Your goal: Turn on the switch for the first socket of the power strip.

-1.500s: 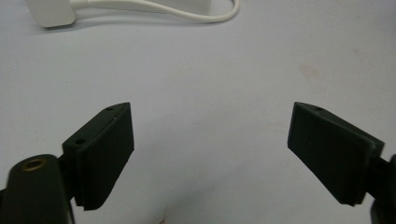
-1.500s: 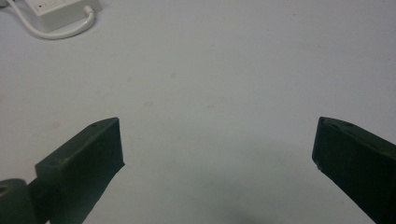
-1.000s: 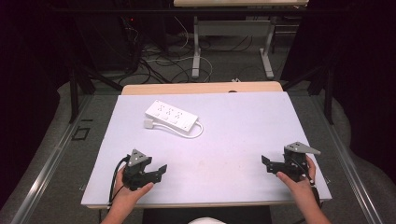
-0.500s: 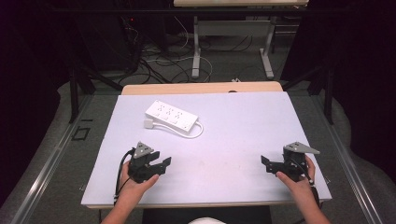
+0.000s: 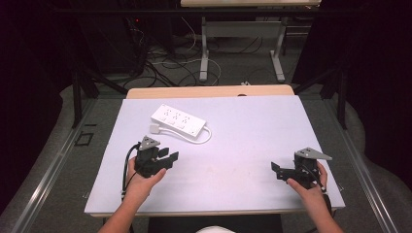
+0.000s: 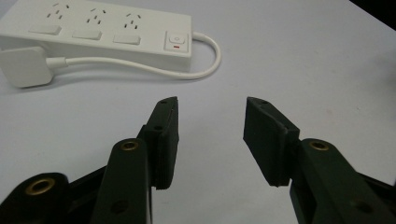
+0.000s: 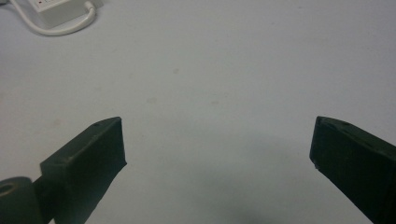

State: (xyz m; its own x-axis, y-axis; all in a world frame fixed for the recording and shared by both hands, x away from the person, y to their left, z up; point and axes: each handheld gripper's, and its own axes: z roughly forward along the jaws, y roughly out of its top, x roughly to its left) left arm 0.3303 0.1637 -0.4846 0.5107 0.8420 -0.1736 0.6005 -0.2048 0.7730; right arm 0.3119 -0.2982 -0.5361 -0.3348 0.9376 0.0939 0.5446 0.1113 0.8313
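With your left gripper half open, its jaws having just been closing on nothing, line it up squarely on the white power strip just ahead on the table, while your right gripper waits wide open, empty.

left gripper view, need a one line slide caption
Left gripper with empty jaws apart, aimed at a white power strip and its plug on the white table.

Left gripper has left the desk's near-left corner area, shifting inward from the near edge towards the power strip. Its jaws have just been closing; nothing sits between them.
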